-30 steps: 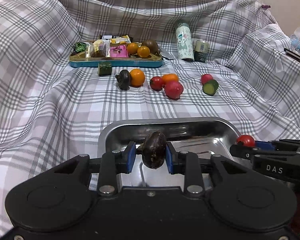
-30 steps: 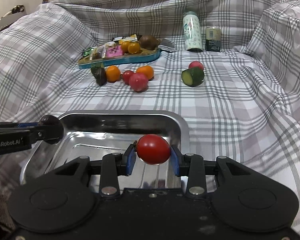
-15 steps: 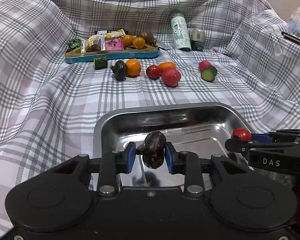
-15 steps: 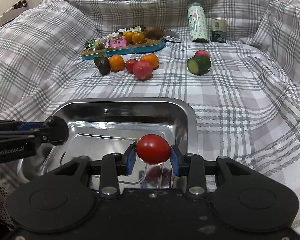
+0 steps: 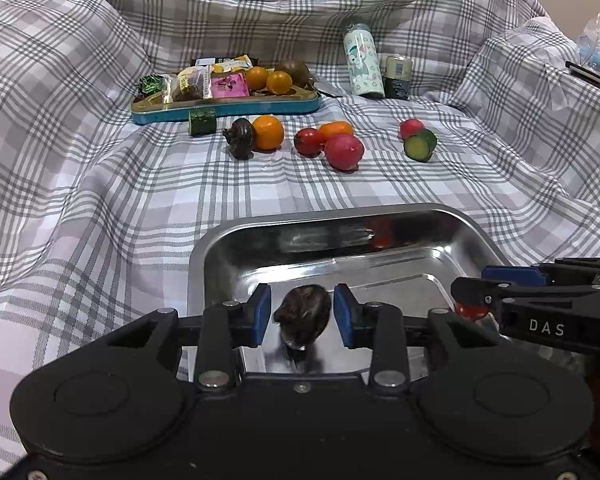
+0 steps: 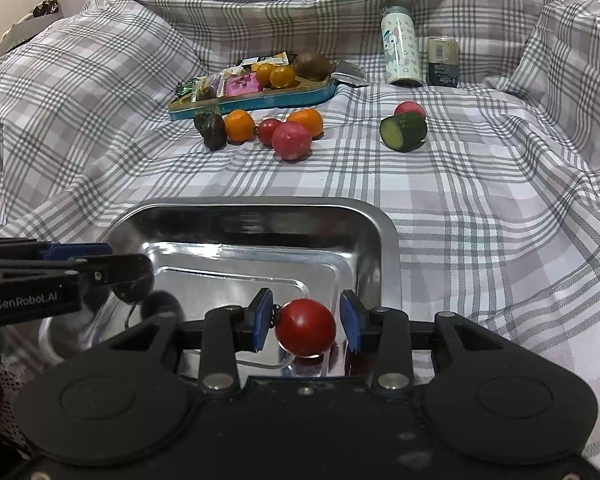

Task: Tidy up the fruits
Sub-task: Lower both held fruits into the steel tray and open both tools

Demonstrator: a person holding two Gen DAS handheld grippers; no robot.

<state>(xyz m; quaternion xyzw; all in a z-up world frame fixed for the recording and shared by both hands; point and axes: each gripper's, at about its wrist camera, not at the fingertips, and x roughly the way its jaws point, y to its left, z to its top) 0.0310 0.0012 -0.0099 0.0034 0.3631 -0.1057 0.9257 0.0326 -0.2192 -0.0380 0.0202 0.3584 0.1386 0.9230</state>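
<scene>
The dark brown fruit [image 5: 303, 314] lies in the steel tray [image 5: 260, 226], low in the centre of the left wrist view. My left claw [image 5: 302, 315] stands open around it, with a gap on each side between the blue pads [image 5: 262, 312] and the fruit. In the right wrist view the red tomato [image 6: 306, 332] sits on the tray floor, low centre of frame. My right claw [image 6: 306, 322] is likewise parted, its pads [image 6: 262, 318] clear of the tomato on both sides. Both claws are over the near end of the tray, the left one entering the right wrist view from the left edge.

Beyond the tray, in the middle of the left wrist frame, loose produce lies in a row on the checked cloth [image 5: 100, 200]: a second dark fruit [image 5: 241, 142] touching an orange one [image 5: 268, 132], a small tomato [image 5: 309, 142], a pink-red fruit [image 5: 344, 152], and to the right a cut cucumber piece [image 5: 419, 145] with a red fruit [image 5: 411, 128] behind it.

Further up, left of centre, a blue tray [image 5: 228, 110] holds wrapped snacks and small oranges. A printed bottle [image 5: 362, 62] and a can [image 5: 398, 78] stand upright to the upper right.
</scene>
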